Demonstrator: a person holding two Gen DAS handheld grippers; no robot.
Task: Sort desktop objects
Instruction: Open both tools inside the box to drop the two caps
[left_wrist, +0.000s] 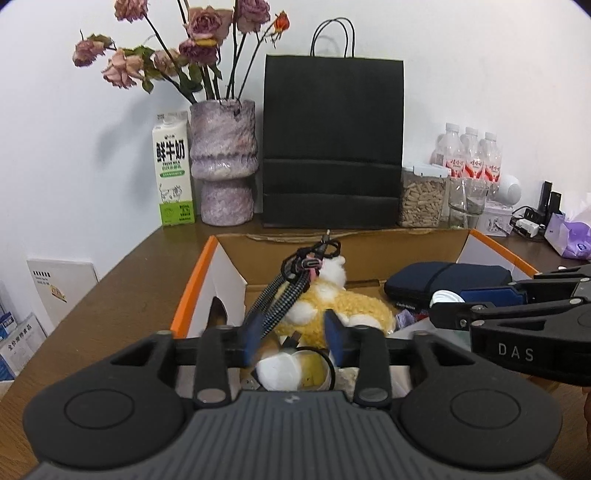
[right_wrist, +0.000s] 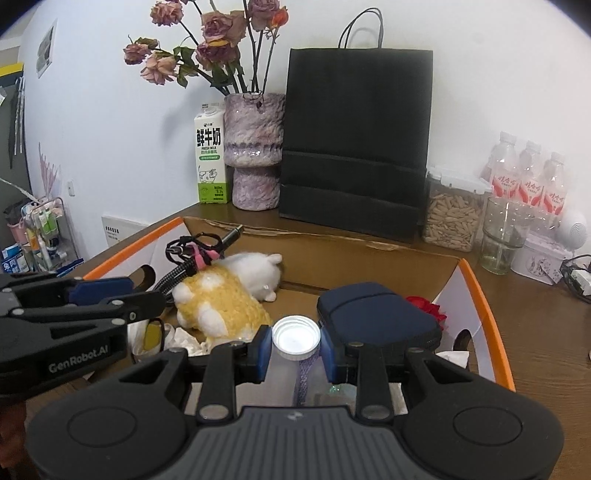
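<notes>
Right gripper has its jaws clamped on the neck of a clear plastic bottle, just under the white screw cap; the bottle hangs over the near edge of the orange-rimmed cardboard box. Judged light and thin-walled, likely to dent and slip if squeezed at the belly, so the stiff neck under the cap looks the right hold. Left gripper stands partly open over the same box; a braided cable lies against its left pad, but the pads are not pressing on it, so nothing is held. The cable is limp and bundled with a pink tie, draped over a yellow-and-white plush toy, which is soft and compressible; take the cable at the bundle. Also in the box: a dark blue zip case, crumpled tissue and something red, unclear what. The desk is dark wood grain against a white wall, carrying a milk carton, a purple vase of dried roses, a black paper bag, a jar of seeds, an empty glass and three water bottles.
</notes>
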